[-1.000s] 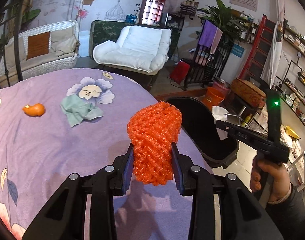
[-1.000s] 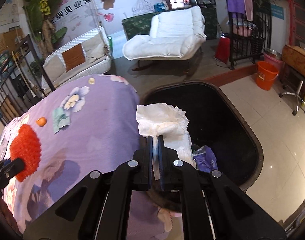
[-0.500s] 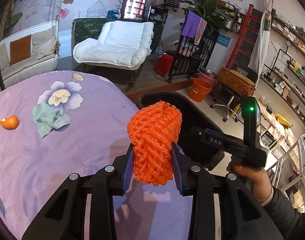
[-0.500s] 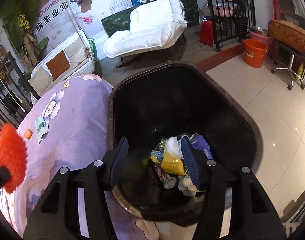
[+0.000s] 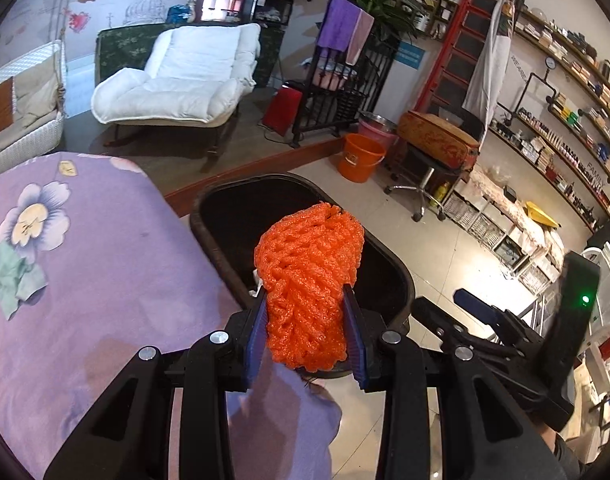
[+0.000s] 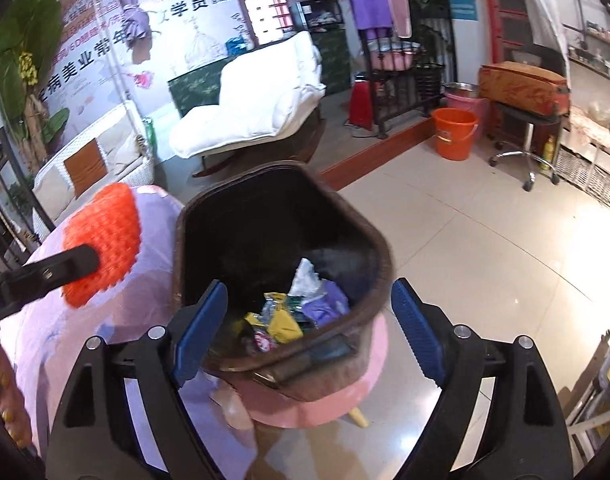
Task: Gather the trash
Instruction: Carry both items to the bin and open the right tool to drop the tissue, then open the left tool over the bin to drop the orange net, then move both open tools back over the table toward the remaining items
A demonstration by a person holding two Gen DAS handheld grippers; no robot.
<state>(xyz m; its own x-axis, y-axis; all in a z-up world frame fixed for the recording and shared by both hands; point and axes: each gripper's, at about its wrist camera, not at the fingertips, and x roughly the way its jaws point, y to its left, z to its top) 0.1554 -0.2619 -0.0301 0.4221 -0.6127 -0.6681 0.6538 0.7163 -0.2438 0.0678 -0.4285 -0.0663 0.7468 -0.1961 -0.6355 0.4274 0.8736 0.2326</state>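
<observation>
My left gripper (image 5: pixel 305 332) is shut on an orange foam fruit net (image 5: pixel 309 280), held over the near rim of the dark trash bin (image 5: pixel 401 280) beside the purple-clothed table (image 5: pixel 97 264). The right wrist view shows the same orange net (image 6: pixel 105 236) at the left, above the table edge. My right gripper (image 6: pixel 309 328) hangs over the bin (image 6: pixel 381 240); its jaws are opening wide with nothing between them. A white tissue (image 6: pixel 305 276) lies among wrappers inside the bin. A crumpled green tissue (image 5: pixel 13 276) rests on the table at the left.
The bin sits on a pink stool (image 6: pixel 345 396) at the table's edge. Tiled floor (image 6: pixel 485 248) spreads to the right. Farther off stand an orange bucket (image 5: pixel 361 156), a white lounge chair (image 5: pixel 177 84) and a rolling stool with an orange case (image 5: pixel 437 140).
The right gripper let go of the white tissue, which now lies in the bin, and its jaws spread wide. The left gripper carried the orange net from over the table to the bin.
</observation>
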